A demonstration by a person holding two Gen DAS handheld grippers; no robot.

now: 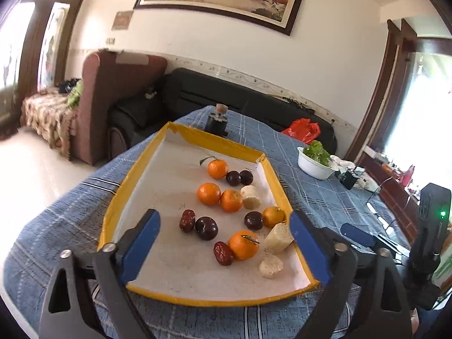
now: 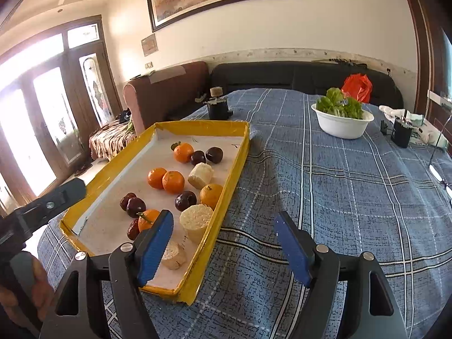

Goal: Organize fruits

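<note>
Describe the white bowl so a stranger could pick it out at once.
Start at the blue plaid tablecloth, then look right of the yellow-rimmed tray toward the black sofa. The white bowl stands there alone, the only round dish, heaped with green leaves.

We're seeing a tray [image 1: 197,137] that looks like cardboard, rim wrapped in glossy yellow tape, floor matt white paper. The tablecloth [image 2: 353,197] is woven blue plaid cloth, a bit coarse. Oranges [image 1: 209,193] have dimpled, slightly shiny peel; the dark plums [image 1: 206,228] are smooth and glossy. Red dates [image 1: 187,220] look wrinkled. The bowl [image 2: 341,127] seems smooth white plastic. Gripper pads [image 2: 154,247] are matt blue, ridged.
</note>
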